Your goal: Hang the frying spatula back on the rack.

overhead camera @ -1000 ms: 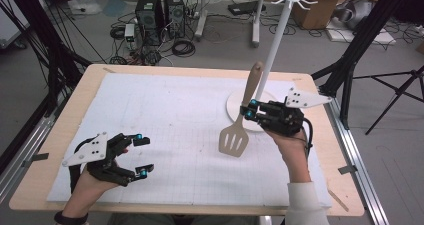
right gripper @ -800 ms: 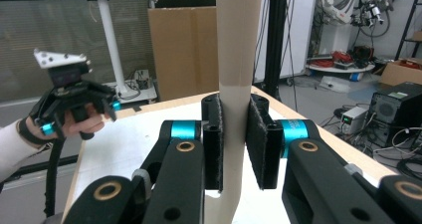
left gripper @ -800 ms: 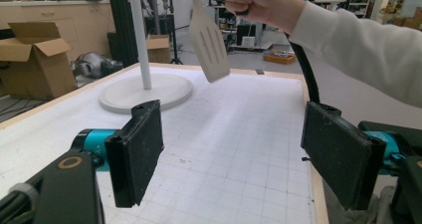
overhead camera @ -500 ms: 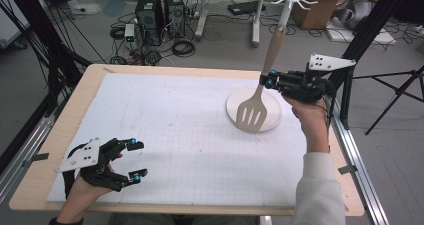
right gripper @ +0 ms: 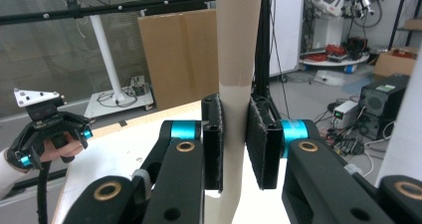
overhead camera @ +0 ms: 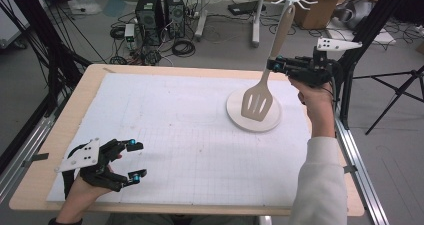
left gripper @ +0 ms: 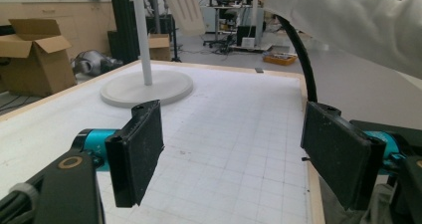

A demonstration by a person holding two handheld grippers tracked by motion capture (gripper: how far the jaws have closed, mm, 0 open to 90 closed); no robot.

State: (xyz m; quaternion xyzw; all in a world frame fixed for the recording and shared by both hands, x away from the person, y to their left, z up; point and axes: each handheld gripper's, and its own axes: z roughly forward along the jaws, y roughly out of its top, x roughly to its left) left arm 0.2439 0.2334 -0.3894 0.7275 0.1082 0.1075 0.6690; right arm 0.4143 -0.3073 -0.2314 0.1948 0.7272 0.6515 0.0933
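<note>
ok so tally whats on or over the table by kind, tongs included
tongs: 2, left tongs open, right tongs shut on the spatula
spatula: 1, held up over the stand's base
hook stand: 1
white mat: 1
total: 5

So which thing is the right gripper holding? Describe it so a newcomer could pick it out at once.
Start at the white gridded mat on the wooden table and go to the round white stand base near its far right corner. Above that base hangs a beige slotted spatula, its handle clamped in the right gripper. Unlike the white stand pole, it is tan, flat-bladed and slotted.
</note>
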